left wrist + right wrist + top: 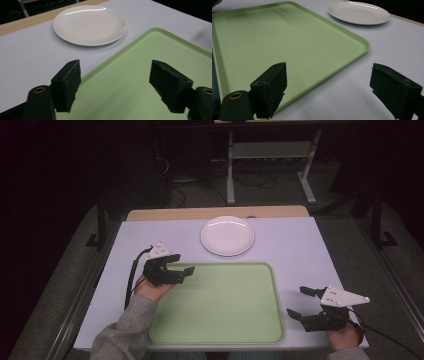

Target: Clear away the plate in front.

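A light green tray [220, 320] lies on the white table, toward the near edge. Just beyond its far rim sits a round white plate [227, 236]. My left gripper [182, 264] hovers open over the tray's far left corner, with nothing between its fingers. In the left gripper view the left gripper [115, 63] frames the tray's rim [120, 51], with the plate [89, 24] ahead. My right gripper [296, 301] stands open just right of the tray's near right side. In the right gripper view the right gripper [329, 67] spans the tray edge [352, 53], and the plate [359, 12] lies farther off.
The white table top [300, 250] ends in a wooden strip [215, 213] at its far edge. Beyond it, on the dark floor, are cables [175, 195] and a metal stand [270, 155]. Grey sleeves enter from the bottom.
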A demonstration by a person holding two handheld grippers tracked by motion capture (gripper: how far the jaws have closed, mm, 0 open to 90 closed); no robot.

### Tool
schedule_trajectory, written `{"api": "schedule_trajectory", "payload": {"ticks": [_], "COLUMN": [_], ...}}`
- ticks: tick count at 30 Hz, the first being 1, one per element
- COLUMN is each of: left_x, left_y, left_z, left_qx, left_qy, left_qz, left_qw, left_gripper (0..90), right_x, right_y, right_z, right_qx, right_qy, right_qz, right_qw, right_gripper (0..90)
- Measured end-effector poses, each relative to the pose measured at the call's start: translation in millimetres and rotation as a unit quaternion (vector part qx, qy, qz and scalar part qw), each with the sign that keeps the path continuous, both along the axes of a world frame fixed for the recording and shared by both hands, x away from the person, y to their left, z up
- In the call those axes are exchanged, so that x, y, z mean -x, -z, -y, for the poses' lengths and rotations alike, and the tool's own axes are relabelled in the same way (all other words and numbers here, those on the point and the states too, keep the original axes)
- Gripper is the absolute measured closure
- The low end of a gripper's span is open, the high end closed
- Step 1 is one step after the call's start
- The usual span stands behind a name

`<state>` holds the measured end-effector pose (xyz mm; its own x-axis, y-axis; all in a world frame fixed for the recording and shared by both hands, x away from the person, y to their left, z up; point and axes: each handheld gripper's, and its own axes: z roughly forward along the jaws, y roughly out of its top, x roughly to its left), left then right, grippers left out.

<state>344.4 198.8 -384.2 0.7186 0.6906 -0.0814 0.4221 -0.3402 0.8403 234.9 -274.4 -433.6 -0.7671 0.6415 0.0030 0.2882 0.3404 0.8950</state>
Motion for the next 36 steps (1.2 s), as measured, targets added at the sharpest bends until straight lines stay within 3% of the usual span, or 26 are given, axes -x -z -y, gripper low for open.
{"api": "schedule_trajectory", "payload": {"ticks": [11,17,24,28,31,36], "left_x": [-23.1,-39.6,-57.5,-68.3,-76.2,-89.5], "left_y": [-6.6,-9.2,-8.0,-2.0,4.7,17.1], "left_z": [22.6,29.7,34.5,37.9,41.0,45.2], "left_qx": [0.004,0.039,0.077,0.1,0.111,0.139], "left_qy": [-0.001,-0.01,-0.039,-0.061,-0.085,-0.128], "left_qz": [-0.009,-0.034,-0.069,-0.094,-0.118,-0.163], "left_qw": [1.0,0.9986,0.9938,0.9886,0.9832,0.9685], "left_gripper": [25.9,26.0,26.9,27.9,28.0,30.1], "right_x": [0.1,0.0,-0.5,-0.6,-0.6,-0.9], "right_y": [-0.4,-0.5,-0.4,-0.5,-0.6,-0.5], "right_z": [0.4,0.6,0.8,0.9,1.0,1.1], "right_qx": [-0.003,-0.004,-0.006,-0.007,-0.008,-0.01], "right_qy": [-0.003,-0.003,-0.005,-0.006,-0.006,-0.006], "right_qz": [0.002,0.002,0.003,0.003,0.003,0.003], "right_qw": [1.0,1.0,1.0,1.0,0.9999,0.9999], "right_gripper": [13.4,13.4,13.4,13.4,13.4,13.4]}}
